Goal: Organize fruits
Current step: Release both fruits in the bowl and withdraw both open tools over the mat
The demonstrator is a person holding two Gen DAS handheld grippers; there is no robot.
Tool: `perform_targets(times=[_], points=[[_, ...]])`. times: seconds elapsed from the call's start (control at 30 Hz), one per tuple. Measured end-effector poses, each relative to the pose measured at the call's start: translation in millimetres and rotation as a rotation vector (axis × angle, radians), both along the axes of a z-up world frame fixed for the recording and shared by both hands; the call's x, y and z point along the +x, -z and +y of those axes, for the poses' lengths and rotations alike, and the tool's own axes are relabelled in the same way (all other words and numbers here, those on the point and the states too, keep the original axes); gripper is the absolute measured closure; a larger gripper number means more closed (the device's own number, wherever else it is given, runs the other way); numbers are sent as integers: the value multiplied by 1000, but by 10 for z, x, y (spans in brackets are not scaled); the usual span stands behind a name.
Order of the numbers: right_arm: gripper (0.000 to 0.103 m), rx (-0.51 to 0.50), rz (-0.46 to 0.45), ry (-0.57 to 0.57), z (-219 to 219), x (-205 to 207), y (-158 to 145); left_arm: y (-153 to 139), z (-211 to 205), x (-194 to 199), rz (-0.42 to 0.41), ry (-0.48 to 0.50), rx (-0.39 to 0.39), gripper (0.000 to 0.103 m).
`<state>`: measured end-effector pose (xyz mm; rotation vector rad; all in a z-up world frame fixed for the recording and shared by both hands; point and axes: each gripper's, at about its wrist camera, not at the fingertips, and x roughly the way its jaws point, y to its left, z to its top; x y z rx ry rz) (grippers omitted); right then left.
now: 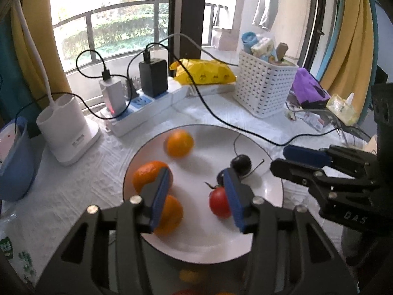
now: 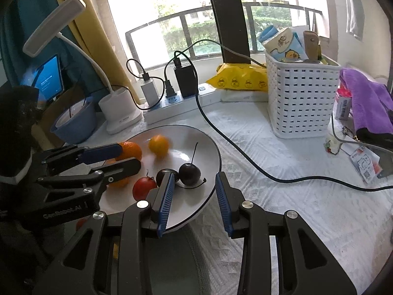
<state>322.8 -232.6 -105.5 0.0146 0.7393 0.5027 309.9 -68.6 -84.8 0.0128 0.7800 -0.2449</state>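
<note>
The white plate [image 1: 265, 196] is the biggest thing under me, sitting on the white cloth [image 2: 282, 196] with its near rim hanging toward me. On it lie three oranges: one blurred at the far side [image 1: 179, 143], as if rolling, one at the left [image 1: 147, 175], one nearest me [image 1: 172, 215]. A red tomato [image 1: 218, 202] and two dark cherries [image 1: 241, 164] sit to the right.

My left gripper [image 1: 196, 196] hangs over the plate with fingers apart and nothing between them. I judge an orange has just been set down, so the good finish is to lift straight up without nudging the two near oranges beside my left finger.

My right gripper [image 2: 195, 201] hovers at the plate's right rim, fingers parted a little and empty, the cherries just ahead of its left finger.

Open room lies on the bare cloth to the right. The black cable [image 2: 245, 162] crosses there, and the white basket [image 2: 299, 98] and power strip [image 1: 137, 113] close the far side, so I would back away toward myself.
</note>
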Motion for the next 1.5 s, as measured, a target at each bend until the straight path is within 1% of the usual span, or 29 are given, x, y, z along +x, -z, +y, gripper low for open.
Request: perform_targets(times=[0.47, 0.83, 1.2, 1.5], points=[[66, -7, -40, 1, 60, -371, -171, -248, 136, -391, -58, -15, -7, 56], [66, -17, -55, 3, 89, -667, -233, -330, 219, -721, -82, -22, -17, 56], [66, -29, -44, -11, 150, -879, -172, -275, 288, -979, -74, -39, -26, 56], [66, -47, -9, -32, 258, -1004, -21, -153, 388, -1147, -50, -59, -46, 56]])
